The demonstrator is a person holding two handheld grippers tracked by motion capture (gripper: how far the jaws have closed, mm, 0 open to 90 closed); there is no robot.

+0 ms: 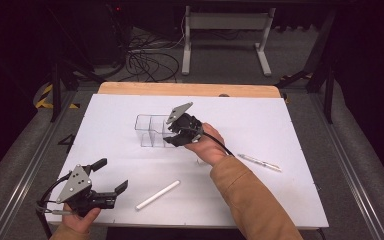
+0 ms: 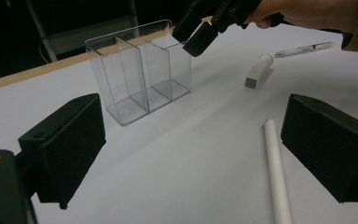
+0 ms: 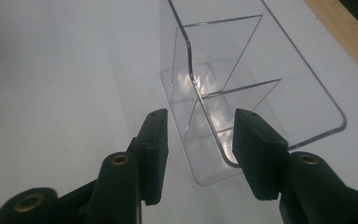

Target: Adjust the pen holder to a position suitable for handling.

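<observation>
Straddling the organizer's [image 3: 242,93] near wall at centre frame, the right gripper [image 3: 200,140] stands unclenched, ready to grip; the left gripper [image 2: 191,154] waits released, lower left.

The white tabletop [image 1: 260,125] is brightly and evenly lit from above, while the room around it falls into near-black. Shadows are soft and short. In the right gripper view, glare flares on the floor of the clear organizer [image 3: 242,88] — its edges glint. Both gripper views look dimmer, greyish, slightly soft.
</observation>
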